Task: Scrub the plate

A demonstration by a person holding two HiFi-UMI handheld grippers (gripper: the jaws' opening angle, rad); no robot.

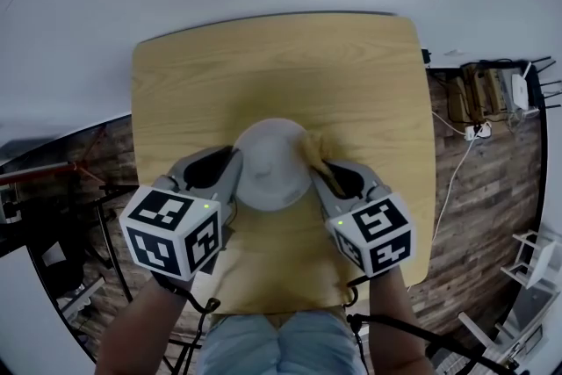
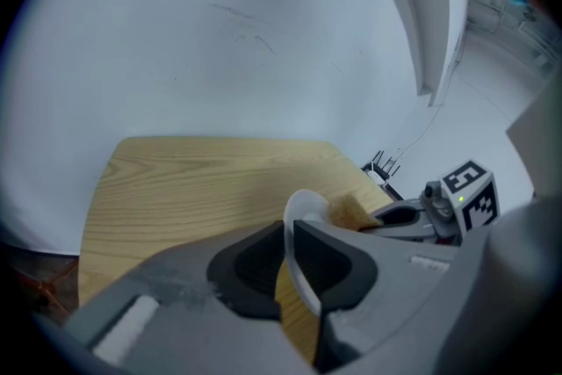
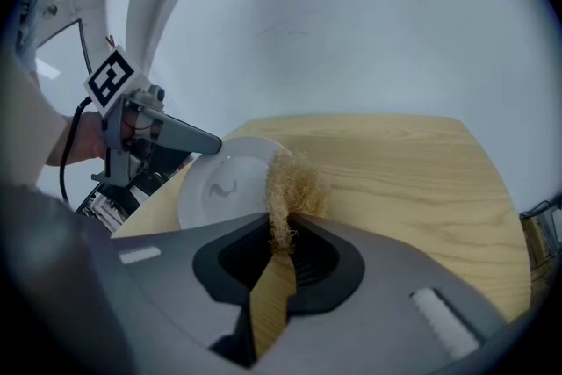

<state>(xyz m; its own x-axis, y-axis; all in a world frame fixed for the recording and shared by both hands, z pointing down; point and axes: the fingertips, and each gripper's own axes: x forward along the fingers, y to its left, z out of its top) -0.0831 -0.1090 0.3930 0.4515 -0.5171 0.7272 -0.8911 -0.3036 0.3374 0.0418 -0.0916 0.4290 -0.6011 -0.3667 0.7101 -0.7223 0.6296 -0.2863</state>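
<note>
At mid-frame over the table [image 1: 263,57], the left gripper [image 1: 226,171] was clamped on the rim of the plate [image 1: 270,164] and the right gripper [image 1: 321,174] on a scrubber [image 1: 312,145] at its right edge; hard scrubbing could lever the thinly pinched plate loose.

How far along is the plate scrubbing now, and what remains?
Done: the left gripper is shut on the rim of the plate, the right gripper on the tan scrubber. In hand: the scrubber seems to meet the plate's edge. Left: a grey mark shows on the plate's face.
</note>
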